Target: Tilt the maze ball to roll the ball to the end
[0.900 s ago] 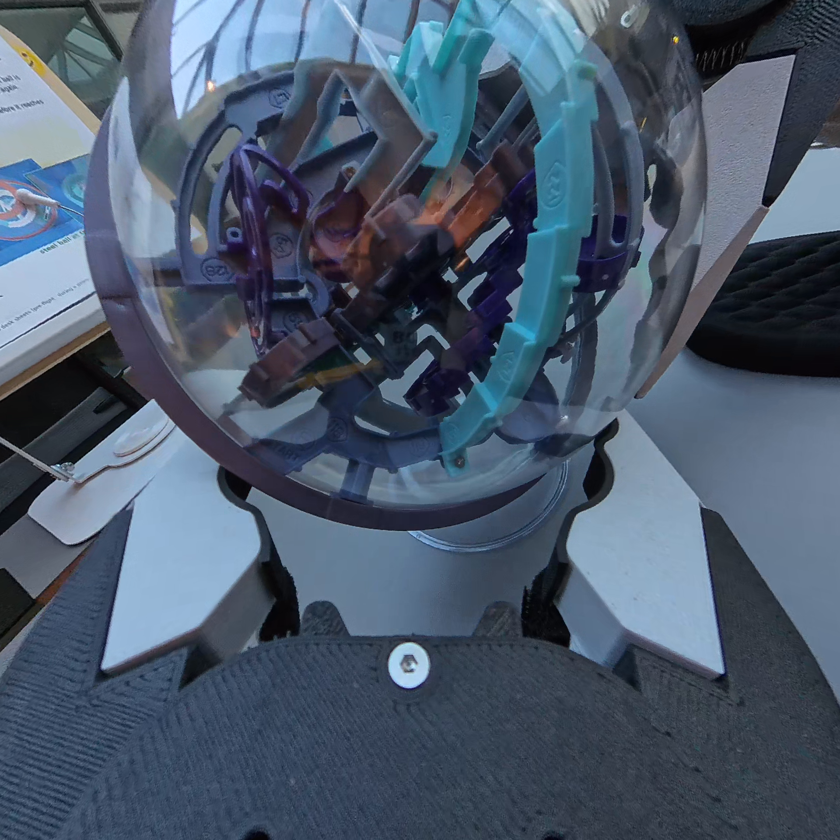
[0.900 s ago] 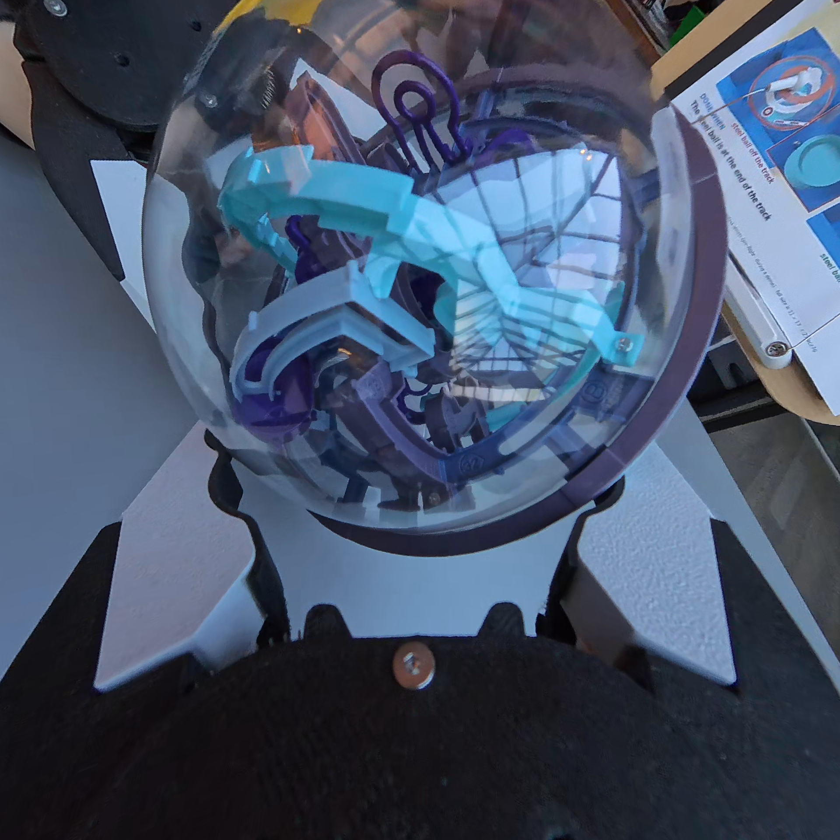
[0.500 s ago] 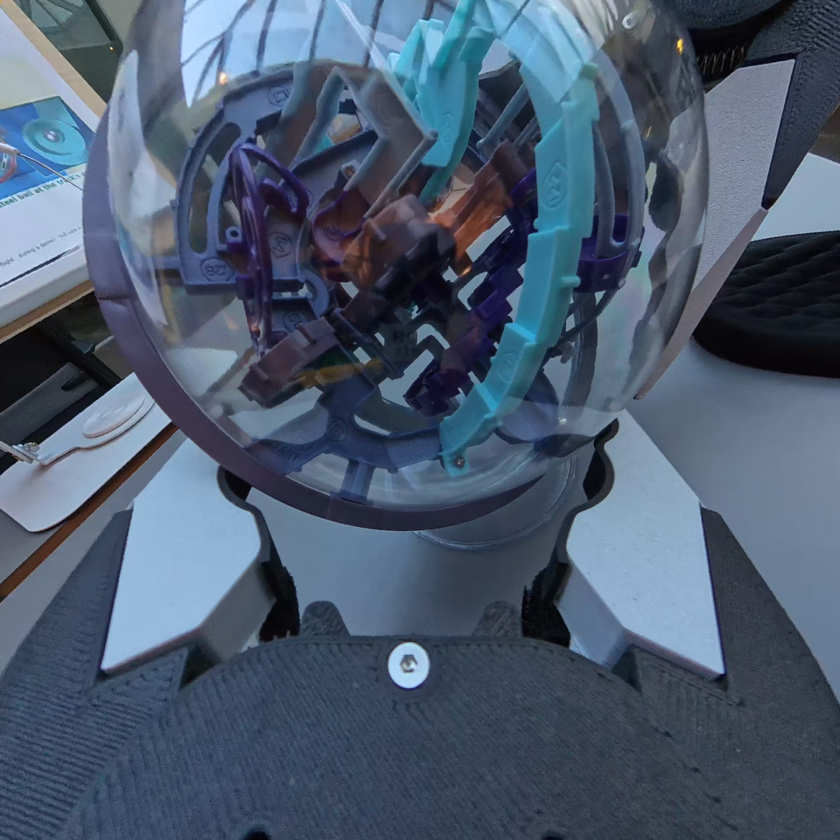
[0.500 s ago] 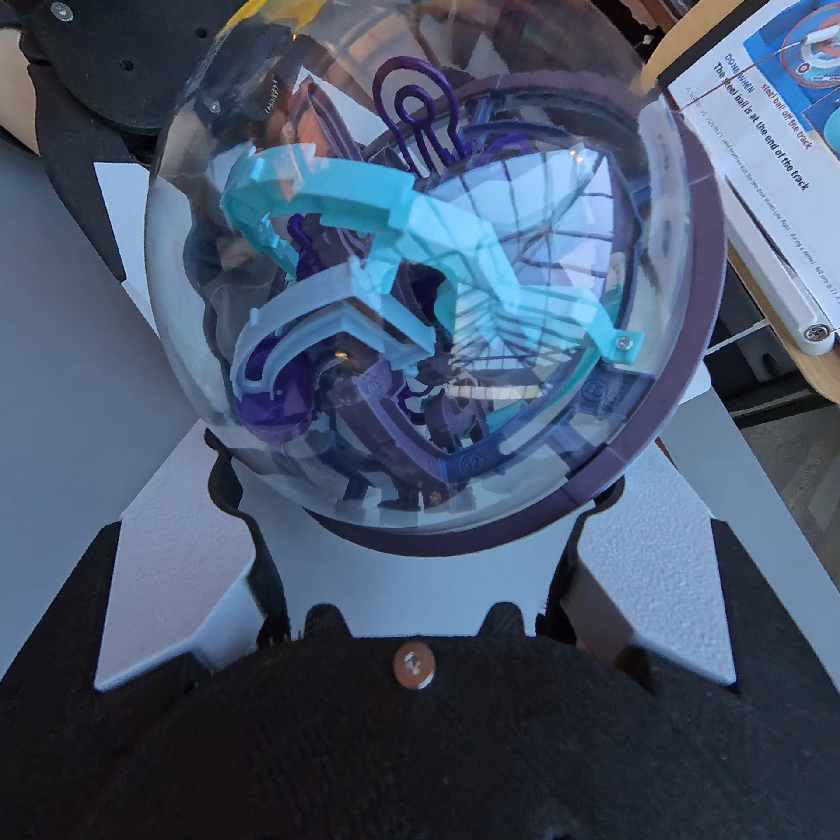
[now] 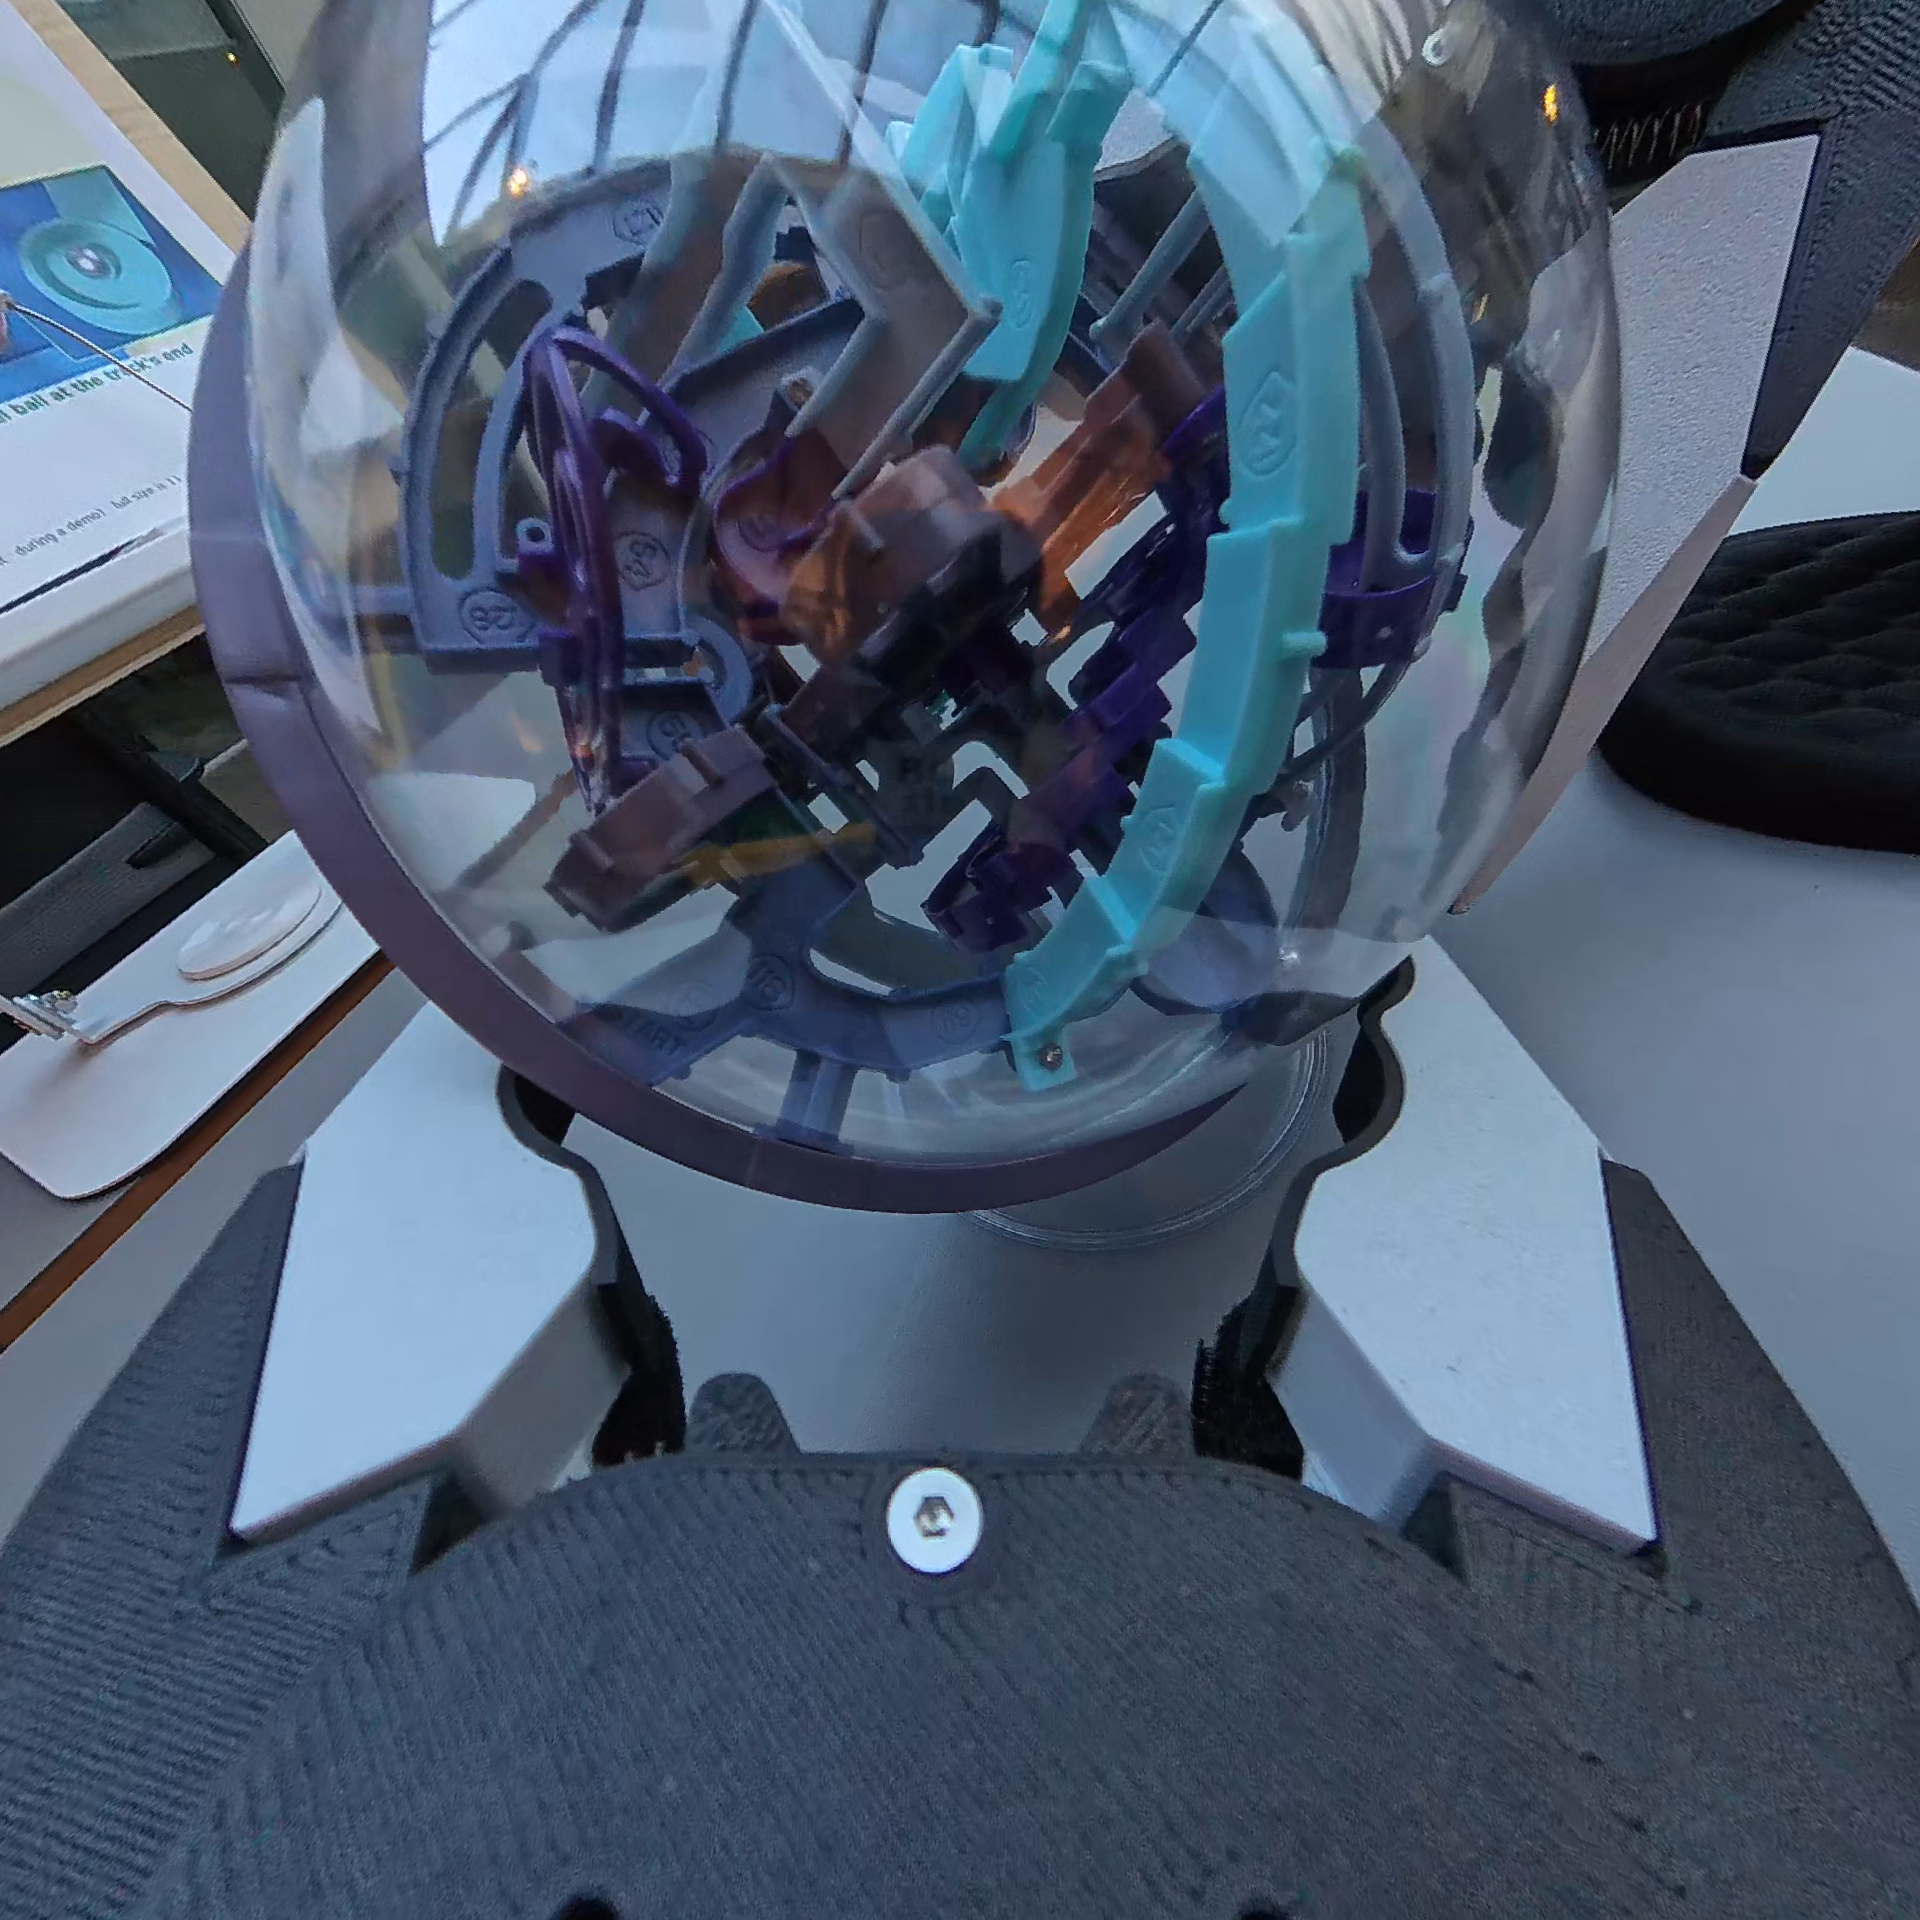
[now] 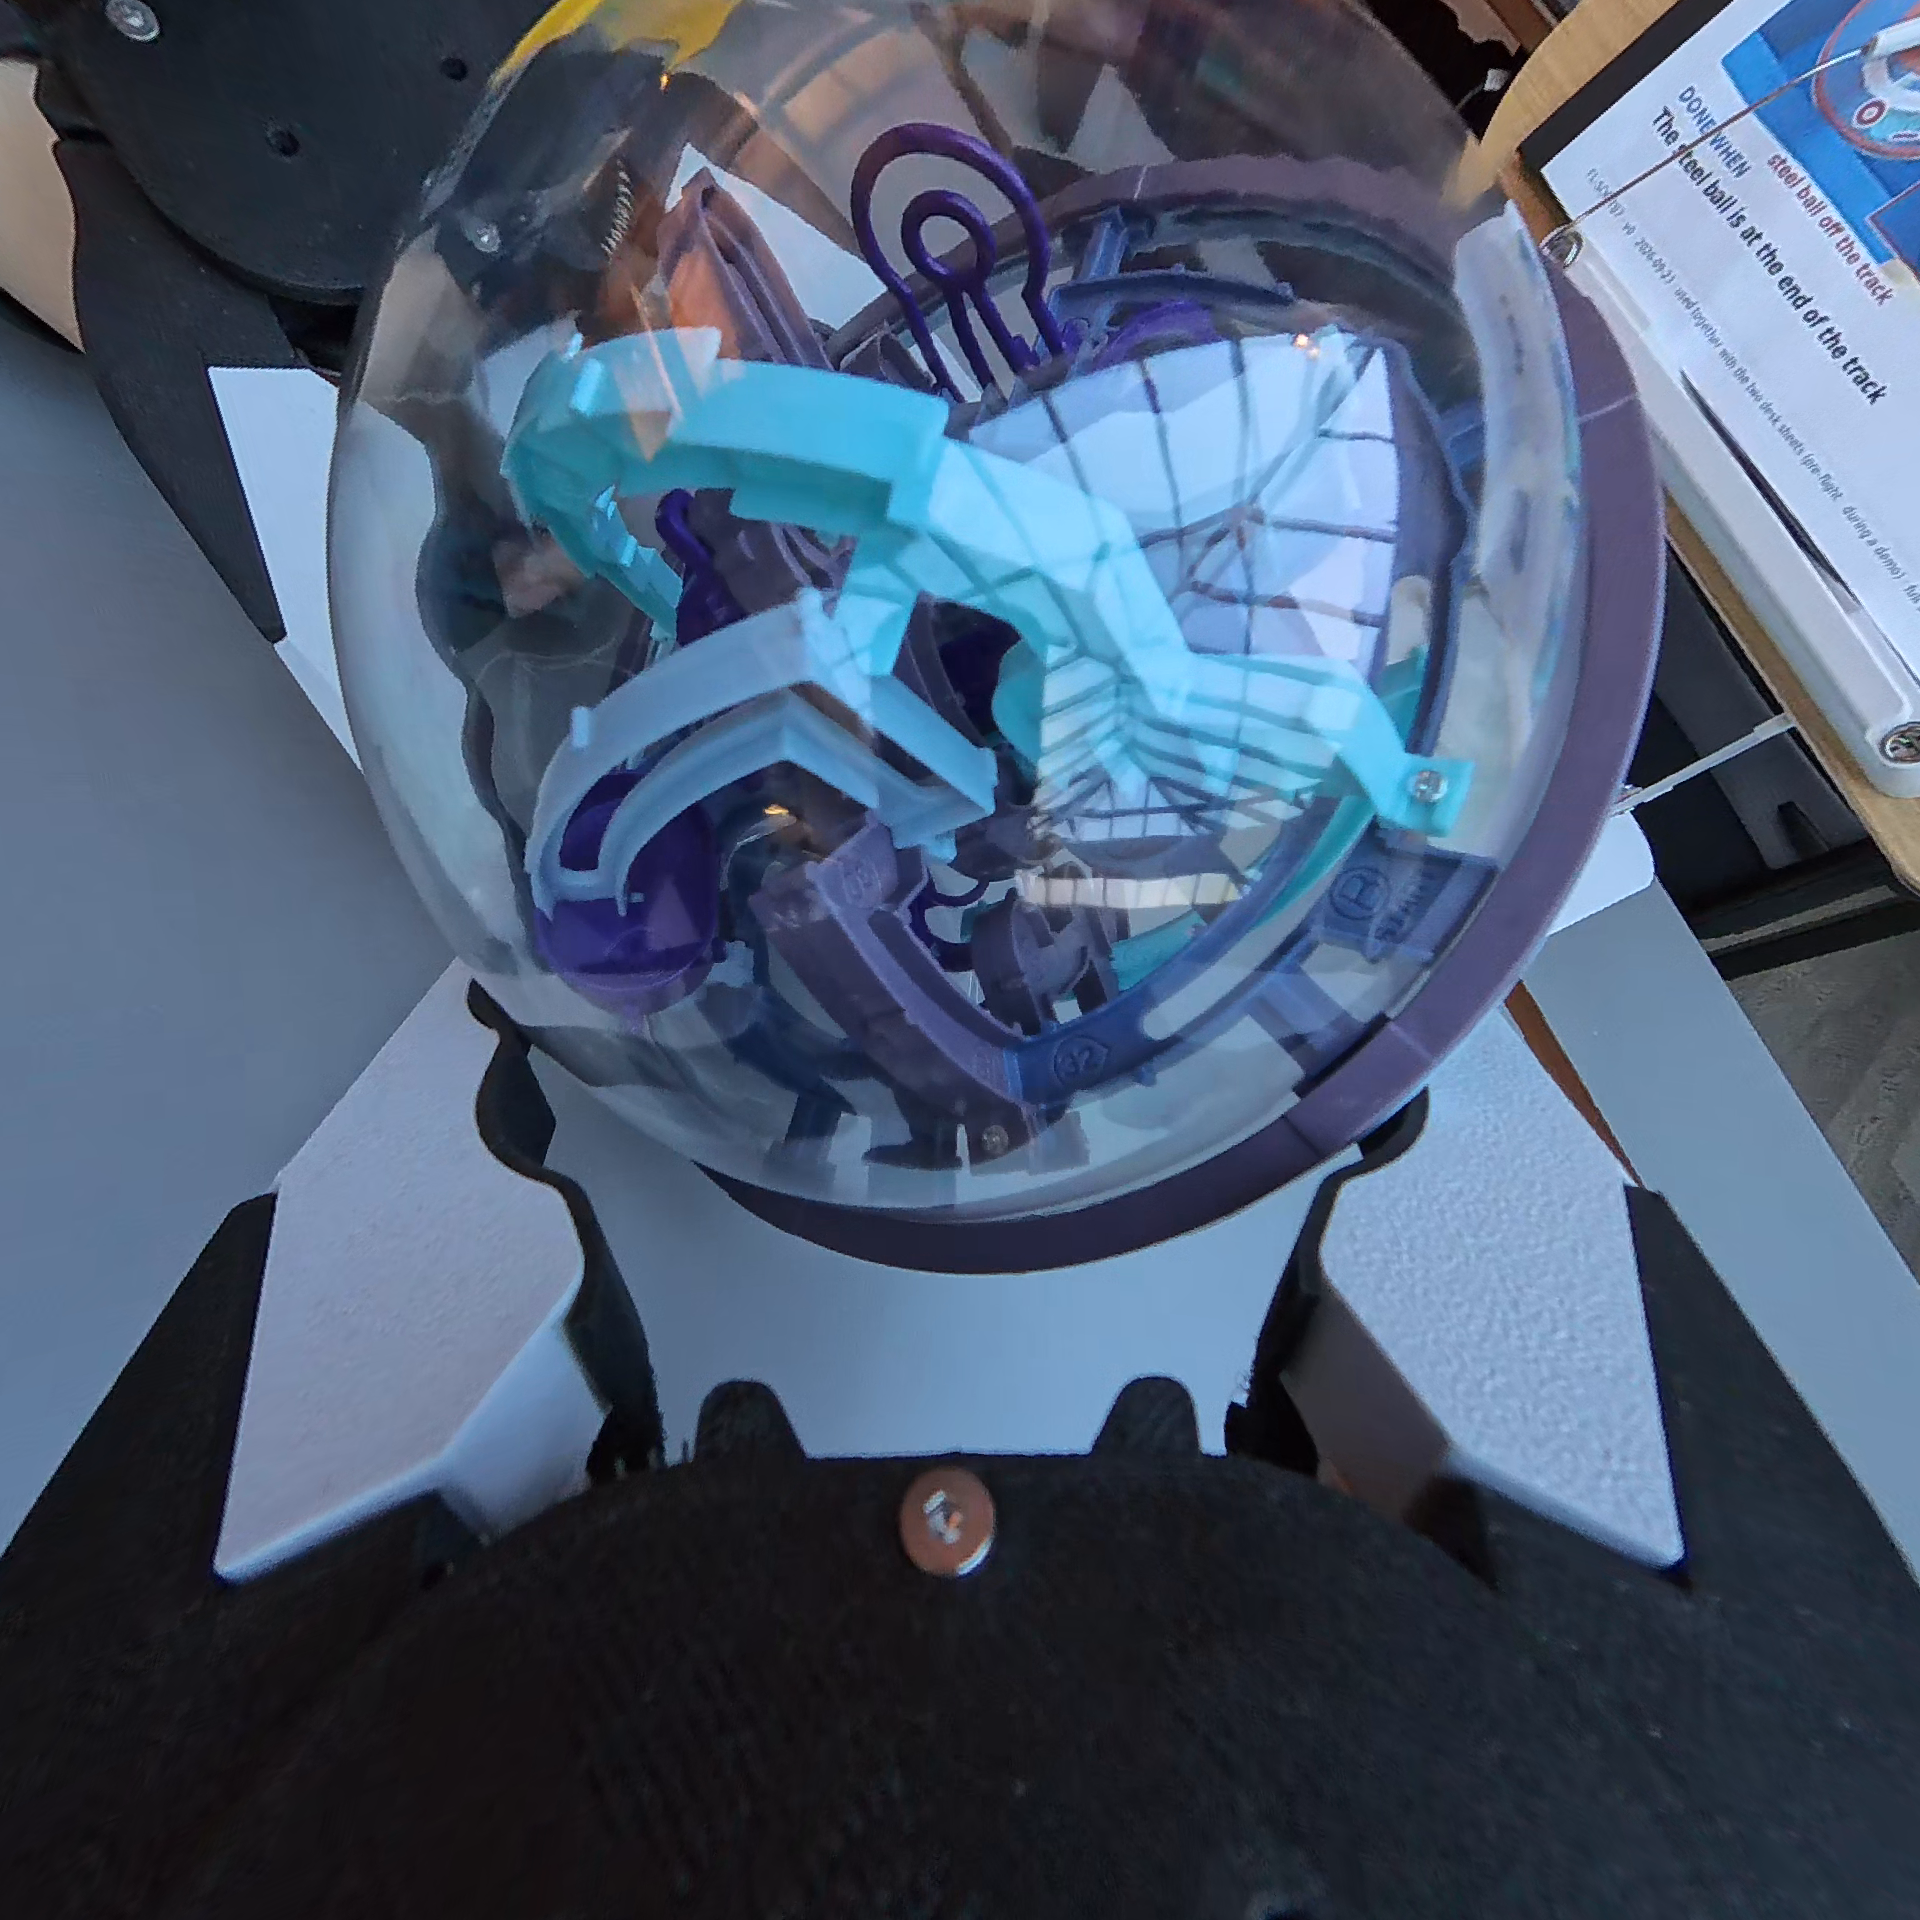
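The maze ball [image 5: 904, 582] is a clear sphere with a dark purple band and teal, purple, brown and blue tracks inside. It fills both wrist views and also shows in the right wrist view [image 6: 987, 665]. My left gripper [image 5: 935, 1081] cradles it from one side, with its white fingers [image 5: 416, 1320] spread wide against the lower shell. My right gripper [image 6: 945, 1101] holds the opposite side the same way, and it also shows behind the ball in the left wrist view [image 5: 1704, 343]. I cannot make out the small steel ball.
A clear ring stand [image 5: 1195, 1195] sits on the grey table [image 5: 1714, 1091] under the ball. A printed sheet on a wooden board [image 6: 1787, 270] lies to one side, with a white card [image 5: 156, 1039] near it. A black mesh cushion [image 5: 1787, 675] lies beyond.
Both grippers and the ball have swung together: the sheet and the card have slid across the background. The ball sits the same in both grips.
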`<state>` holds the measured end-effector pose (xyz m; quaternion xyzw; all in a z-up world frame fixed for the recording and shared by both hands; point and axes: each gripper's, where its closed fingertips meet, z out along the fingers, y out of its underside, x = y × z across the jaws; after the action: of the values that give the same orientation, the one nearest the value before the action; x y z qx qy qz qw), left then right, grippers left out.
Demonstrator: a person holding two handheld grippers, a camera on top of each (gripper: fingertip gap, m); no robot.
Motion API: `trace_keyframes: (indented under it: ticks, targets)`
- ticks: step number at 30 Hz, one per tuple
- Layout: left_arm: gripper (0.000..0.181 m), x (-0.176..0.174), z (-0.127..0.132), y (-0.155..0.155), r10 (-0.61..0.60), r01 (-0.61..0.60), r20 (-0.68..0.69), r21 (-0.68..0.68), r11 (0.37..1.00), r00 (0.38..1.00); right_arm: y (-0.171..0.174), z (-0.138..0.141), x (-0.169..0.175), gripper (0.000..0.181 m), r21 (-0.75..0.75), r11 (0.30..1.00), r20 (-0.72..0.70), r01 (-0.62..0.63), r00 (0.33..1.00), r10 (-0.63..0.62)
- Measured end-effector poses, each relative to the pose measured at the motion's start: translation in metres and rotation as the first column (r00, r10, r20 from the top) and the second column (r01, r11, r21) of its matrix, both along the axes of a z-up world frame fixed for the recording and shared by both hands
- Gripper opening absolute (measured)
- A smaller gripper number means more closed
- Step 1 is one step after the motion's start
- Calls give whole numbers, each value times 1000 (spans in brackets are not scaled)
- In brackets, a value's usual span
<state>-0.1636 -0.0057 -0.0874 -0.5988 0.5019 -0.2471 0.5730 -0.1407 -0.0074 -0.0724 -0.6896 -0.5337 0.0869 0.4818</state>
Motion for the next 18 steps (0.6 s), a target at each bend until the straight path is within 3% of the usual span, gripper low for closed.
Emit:
trace_keyframes:
  ticks: [18]
  targets:
    - [150, 2, -7, 2, 10, -11, -40, -17, 1000, 999, 2, -8, 1, 158, -27, 1000, -20, -1, 1000, 1]
